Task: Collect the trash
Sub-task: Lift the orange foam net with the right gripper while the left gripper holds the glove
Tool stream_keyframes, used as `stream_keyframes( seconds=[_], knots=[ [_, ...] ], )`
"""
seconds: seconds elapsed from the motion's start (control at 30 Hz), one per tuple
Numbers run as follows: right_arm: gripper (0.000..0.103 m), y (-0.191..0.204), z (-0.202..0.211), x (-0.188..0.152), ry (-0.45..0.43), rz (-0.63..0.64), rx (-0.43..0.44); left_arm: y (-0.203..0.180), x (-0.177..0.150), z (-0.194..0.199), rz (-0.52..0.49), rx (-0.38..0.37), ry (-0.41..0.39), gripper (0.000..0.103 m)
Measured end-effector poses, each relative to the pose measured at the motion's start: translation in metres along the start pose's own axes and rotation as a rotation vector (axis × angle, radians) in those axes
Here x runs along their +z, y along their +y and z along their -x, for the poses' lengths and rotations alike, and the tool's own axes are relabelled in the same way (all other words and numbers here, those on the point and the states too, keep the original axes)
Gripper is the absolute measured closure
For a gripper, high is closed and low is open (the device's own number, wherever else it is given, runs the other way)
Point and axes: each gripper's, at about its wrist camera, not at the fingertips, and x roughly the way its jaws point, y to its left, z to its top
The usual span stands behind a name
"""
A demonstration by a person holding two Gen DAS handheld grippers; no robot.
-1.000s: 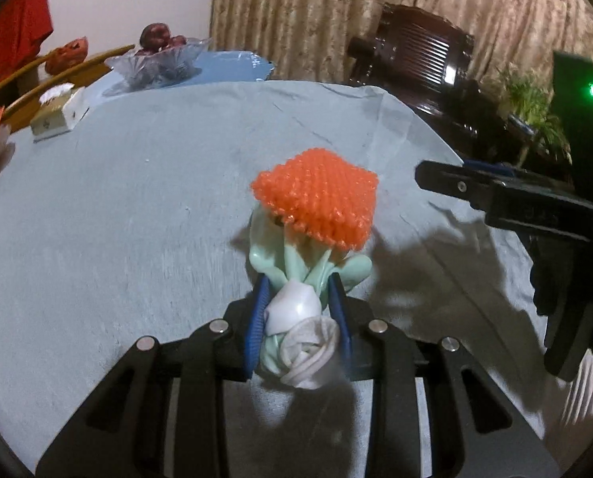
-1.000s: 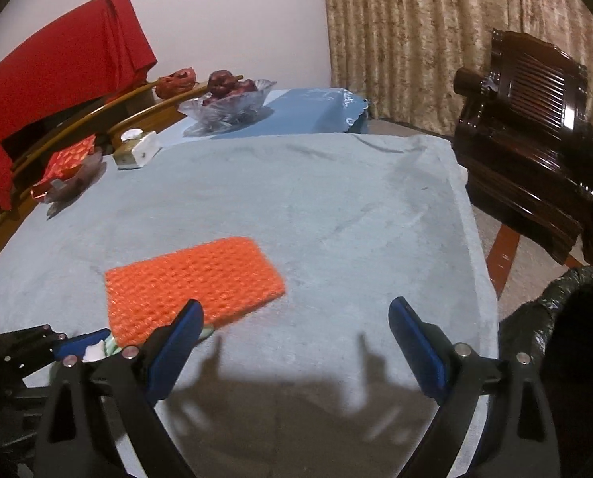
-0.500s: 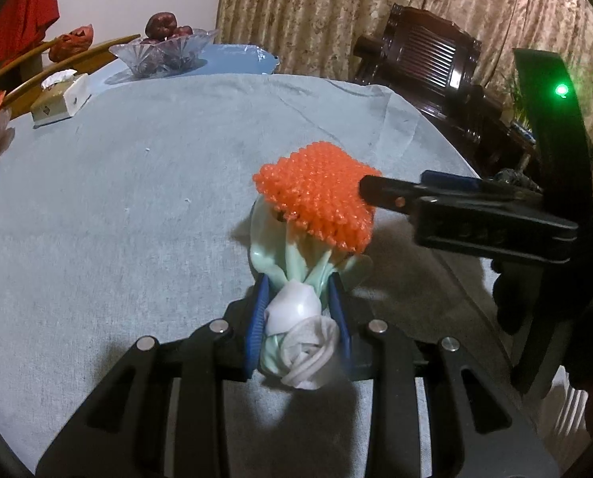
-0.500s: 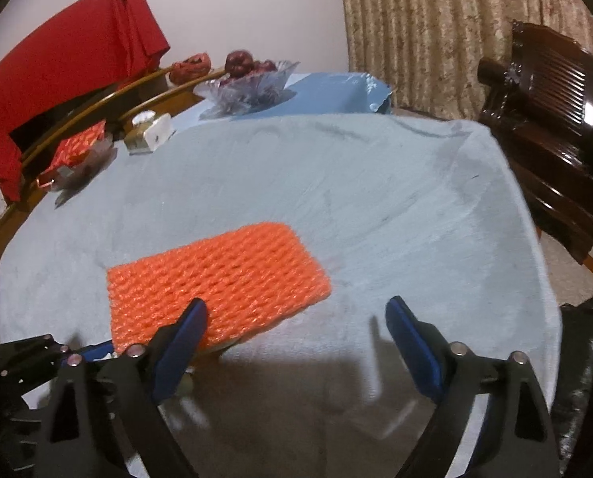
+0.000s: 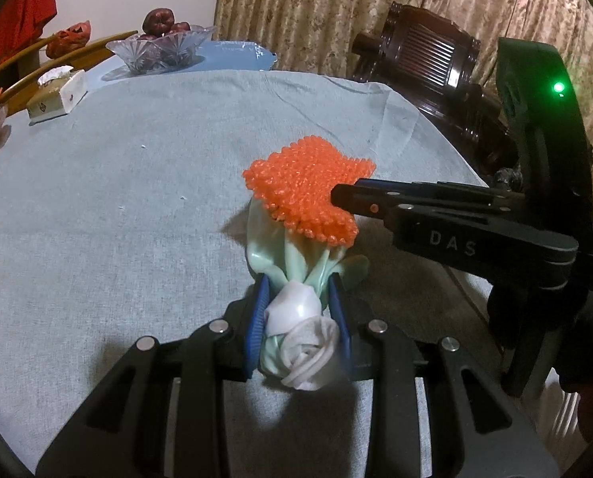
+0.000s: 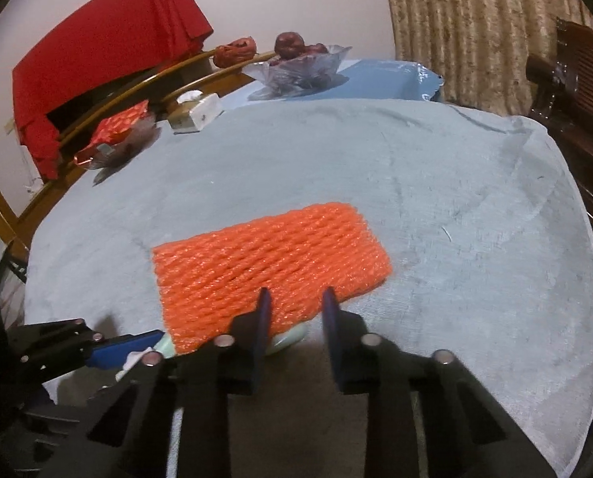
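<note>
My left gripper [image 5: 298,318] is shut on a bundle of trash [image 5: 296,310]: a pale green plastic bag with white crumpled tissue, held just above the grey tablecloth. An orange foam fruit net [image 5: 308,191] rests on the far end of the bundle. In the right wrist view the net [image 6: 270,257] lies broad and flat, and my right gripper [image 6: 296,314] has its blue fingers closed in on the net's near edge. The right gripper's black body [image 5: 436,215] reaches in from the right in the left wrist view. The left gripper's blue finger [image 6: 123,350] shows at lower left.
The grey tablecloth [image 6: 376,151] covers a round table. At the far side stand a glass bowl of dark red fruit [image 5: 161,46], a tissue box [image 5: 55,93] and a red-wrapped packet [image 6: 115,131]. A dark wooden chair [image 5: 428,63] stands beyond the table's right edge.
My right gripper moved in toward the orange net and its fingers closed from wide open onto the net's near edge. My left gripper kept its hold on the bundle.
</note>
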Motion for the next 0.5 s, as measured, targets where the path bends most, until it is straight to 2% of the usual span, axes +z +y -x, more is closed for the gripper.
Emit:
stream_keyframes(
  seconds=[0.03, 0.1, 0.4, 0.43, 0.5],
  knots=[
    [0.09, 0.001, 0.002, 0.0, -0.006, 0.004, 0.01, 0.0, 0.0, 0.0, 0.0, 0.001, 0.0, 0.074],
    [0.092, 0.002, 0.004, -0.001, -0.014, 0.007, 0.006, -0.001, 0.0, -0.001, 0.0, 0.003, -0.001, 0.073],
    [0.096, -0.003, 0.026, 0.0, -0.054, -0.001, -0.014, 0.001, 0.002, 0.004, 0.031, 0.028, -0.024, 0.073],
    [0.1, -0.003, 0.03, 0.0, -0.058, 0.002, -0.018, 0.001, 0.003, 0.005, 0.034, 0.032, -0.027, 0.073],
    [0.1, -0.005, 0.037, 0.001, -0.071, -0.004, -0.018, 0.0, 0.005, 0.007, 0.037, 0.042, -0.03, 0.073]
  ],
)
